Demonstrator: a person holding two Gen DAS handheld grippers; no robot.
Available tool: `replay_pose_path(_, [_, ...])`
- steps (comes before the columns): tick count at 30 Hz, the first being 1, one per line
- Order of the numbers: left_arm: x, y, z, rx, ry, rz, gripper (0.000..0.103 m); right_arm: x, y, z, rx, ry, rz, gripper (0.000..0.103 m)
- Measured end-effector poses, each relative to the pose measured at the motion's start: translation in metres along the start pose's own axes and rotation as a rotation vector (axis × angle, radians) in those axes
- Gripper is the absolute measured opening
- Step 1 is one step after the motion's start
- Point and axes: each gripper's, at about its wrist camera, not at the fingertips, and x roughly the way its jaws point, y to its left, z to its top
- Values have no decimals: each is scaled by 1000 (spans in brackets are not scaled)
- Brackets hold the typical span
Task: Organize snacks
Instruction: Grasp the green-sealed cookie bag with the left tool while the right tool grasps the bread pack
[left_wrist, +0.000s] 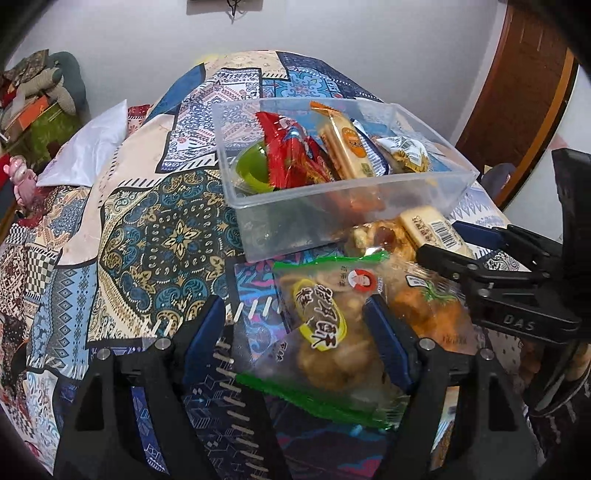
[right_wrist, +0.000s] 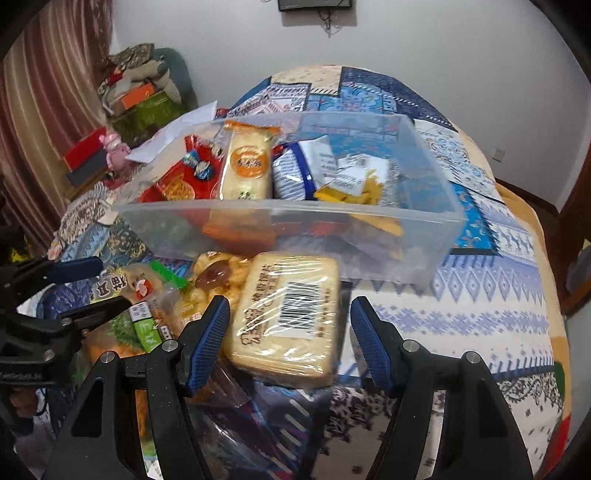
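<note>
Both my tongs stand spread: left tongs (left_wrist: 299, 325) straddle a green-edged snack bag (left_wrist: 325, 332), right tongs (right_wrist: 288, 332) flank a wrapped cake bar (right_wrist: 288, 314). Both snacks lie on the patterned bedspread (left_wrist: 147, 229) just before the clear bin (right_wrist: 436, 221) of snacks.

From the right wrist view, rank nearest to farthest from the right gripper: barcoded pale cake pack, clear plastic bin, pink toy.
1. Barcoded pale cake pack, between the right gripper fingers.
2. Clear plastic bin, straight ahead.
3. Pink toy, far left.
</note>
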Motion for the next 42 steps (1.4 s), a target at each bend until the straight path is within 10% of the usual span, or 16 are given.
replay_pose_path(25, [30, -3, 0, -70, 72, -113, 79, -9, -33, -23, 81, 19, -13, 64])
replay_pose_path(31, [24, -8, -4, -23, 48, -122, 59, -3, -30, -18, 77, 11, 17, 59])
replay_pose_path(42, [-10, -8, -6, -9, -21, -77, 56, -32, -27, -28, 70, -52, 0, 53])
